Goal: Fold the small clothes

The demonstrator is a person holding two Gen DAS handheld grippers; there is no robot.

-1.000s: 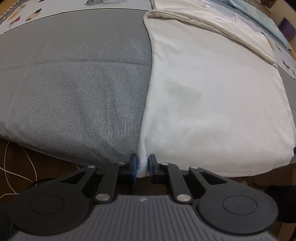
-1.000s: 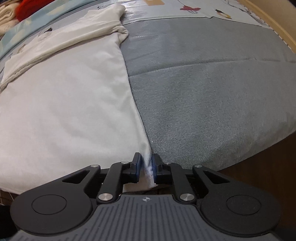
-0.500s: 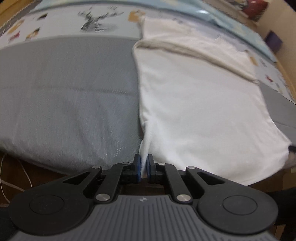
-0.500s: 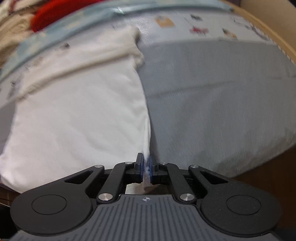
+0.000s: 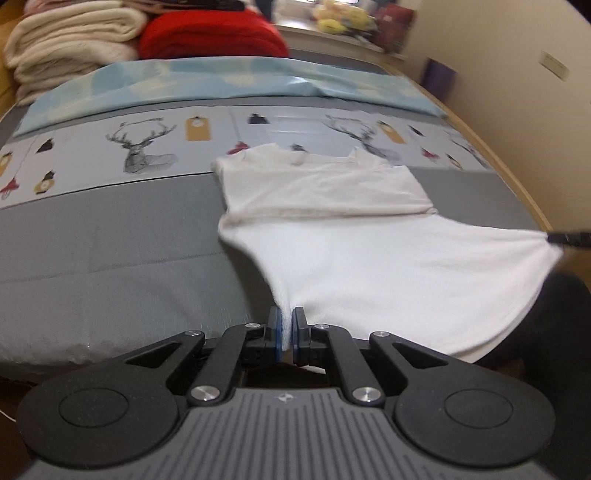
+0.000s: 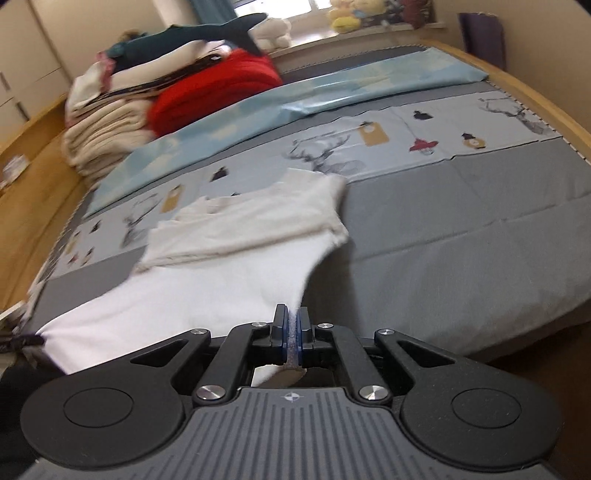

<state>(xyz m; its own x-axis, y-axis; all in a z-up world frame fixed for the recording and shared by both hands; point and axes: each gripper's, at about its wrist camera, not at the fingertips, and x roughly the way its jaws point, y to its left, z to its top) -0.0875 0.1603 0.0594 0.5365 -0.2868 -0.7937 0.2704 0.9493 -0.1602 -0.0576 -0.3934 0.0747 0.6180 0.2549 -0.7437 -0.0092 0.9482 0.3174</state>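
Note:
A white T-shirt [image 5: 369, 258] lies on the grey bed, its top part folded over near the collar. My left gripper [image 5: 286, 328] is shut on the shirt's bottom left corner and holds it lifted. My right gripper [image 6: 292, 328] is shut on the bottom right corner of the same shirt [image 6: 229, 280], also lifted. The hem hangs stretched between the two grippers above the bed's near edge. The right gripper's tip shows at the far right of the left wrist view [image 5: 569, 238].
The bed has a grey quilt [image 5: 110, 251] with a deer-print band [image 5: 147, 147] and a light blue sheet [image 5: 221, 81] behind. Folded cream blankets [image 5: 70, 37] and a red blanket [image 5: 210, 35] are stacked at the head. A wooden bed frame [image 6: 546, 107] runs along the right.
Both grippers have closed on the hem corners and lifted them up off the bed, tilting upward so the far end of the bed comes into view.

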